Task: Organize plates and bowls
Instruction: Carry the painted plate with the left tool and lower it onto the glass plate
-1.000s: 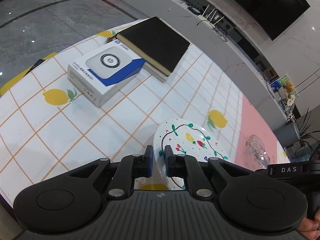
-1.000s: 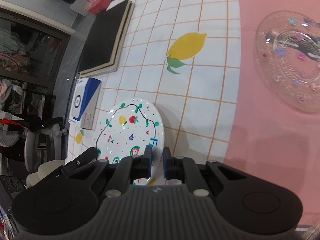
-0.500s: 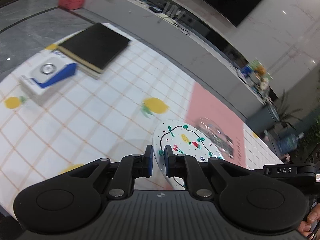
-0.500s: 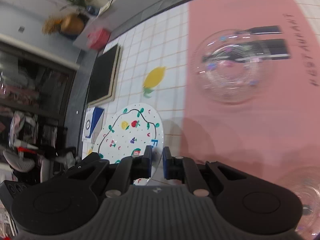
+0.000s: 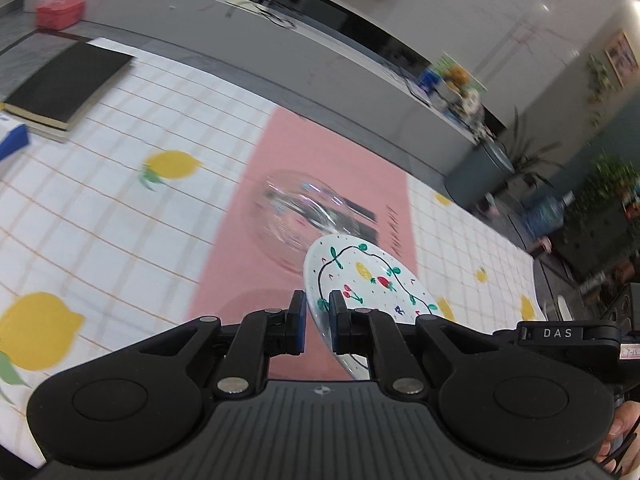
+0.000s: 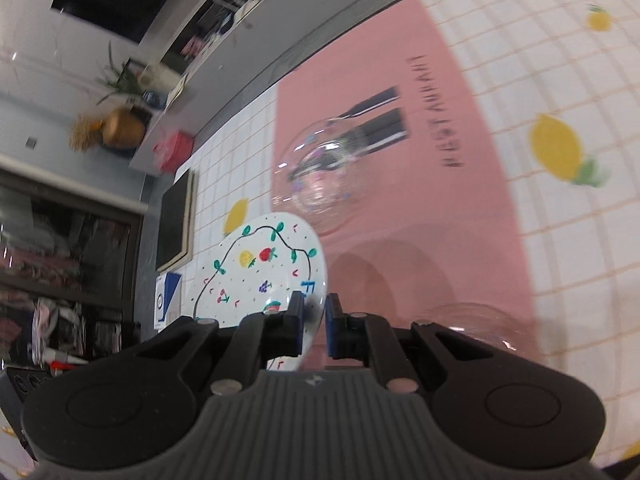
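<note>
Lemon-print tablecloth (image 5: 100, 216), clear glass plate (image 5: 296, 224) on pink mat (image 6: 420, 208); left gripper (image 5: 318, 322) and right gripper (image 6: 312, 326) both clamped on painted plate (image 5: 360, 276) rim.

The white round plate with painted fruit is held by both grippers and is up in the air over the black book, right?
Not quite. Both the left gripper and the right gripper do hold the white round plate with painted fruit, but it is over the pink strip of the tablecloth, beside the clear glass dish. The left wrist view shows the black book far off.

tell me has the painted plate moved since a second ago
Yes. The painted plate, held at its rim by both grippers, has moved off the white lemon-print squares toward the pink strip, and now partly overlaps the glass plate there.
</note>
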Demonstrator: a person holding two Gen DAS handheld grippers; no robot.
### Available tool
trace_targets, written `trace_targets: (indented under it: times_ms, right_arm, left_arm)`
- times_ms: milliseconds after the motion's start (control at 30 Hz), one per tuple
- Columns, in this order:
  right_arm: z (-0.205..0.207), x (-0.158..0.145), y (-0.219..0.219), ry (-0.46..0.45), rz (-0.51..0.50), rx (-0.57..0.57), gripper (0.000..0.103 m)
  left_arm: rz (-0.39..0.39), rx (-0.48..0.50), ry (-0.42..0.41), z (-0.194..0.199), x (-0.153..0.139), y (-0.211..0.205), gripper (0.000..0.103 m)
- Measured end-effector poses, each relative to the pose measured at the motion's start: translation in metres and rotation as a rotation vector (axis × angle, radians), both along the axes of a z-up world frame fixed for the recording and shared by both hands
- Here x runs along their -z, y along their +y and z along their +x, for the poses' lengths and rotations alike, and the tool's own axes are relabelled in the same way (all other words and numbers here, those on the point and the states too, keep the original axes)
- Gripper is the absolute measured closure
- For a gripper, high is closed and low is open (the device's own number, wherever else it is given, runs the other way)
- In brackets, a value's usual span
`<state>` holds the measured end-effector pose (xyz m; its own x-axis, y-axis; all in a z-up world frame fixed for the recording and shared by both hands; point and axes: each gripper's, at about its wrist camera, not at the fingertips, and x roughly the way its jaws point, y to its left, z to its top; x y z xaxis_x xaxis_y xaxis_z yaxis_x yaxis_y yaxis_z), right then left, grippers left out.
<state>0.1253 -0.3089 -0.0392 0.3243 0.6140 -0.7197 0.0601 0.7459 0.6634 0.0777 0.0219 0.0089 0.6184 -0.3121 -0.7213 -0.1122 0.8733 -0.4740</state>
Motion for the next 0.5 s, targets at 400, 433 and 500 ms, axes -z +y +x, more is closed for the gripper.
trace_targets:
  times_ms: [400, 433, 500]
  right_arm:
    - [-0.031, 0.025, -0.085, 0.041, -0.011, 0.111, 0.094]
    - [-0.034, 0.028, -0.088, 0.047, -0.011, 0.115, 0.094]
    - [-0.037, 0.035, -0.093, 0.06, -0.012, 0.119, 0.094]
  left_arm:
    - [0.03, 0.141, 0.057, -0.004, 0.017, -0.08, 0.09]
    - [0.033, 0.148, 0.065, -0.005, 0.019, -0.084, 0.09]
    - [0.041, 0.158, 0.081, -0.007, 0.024, -0.09, 0.09]
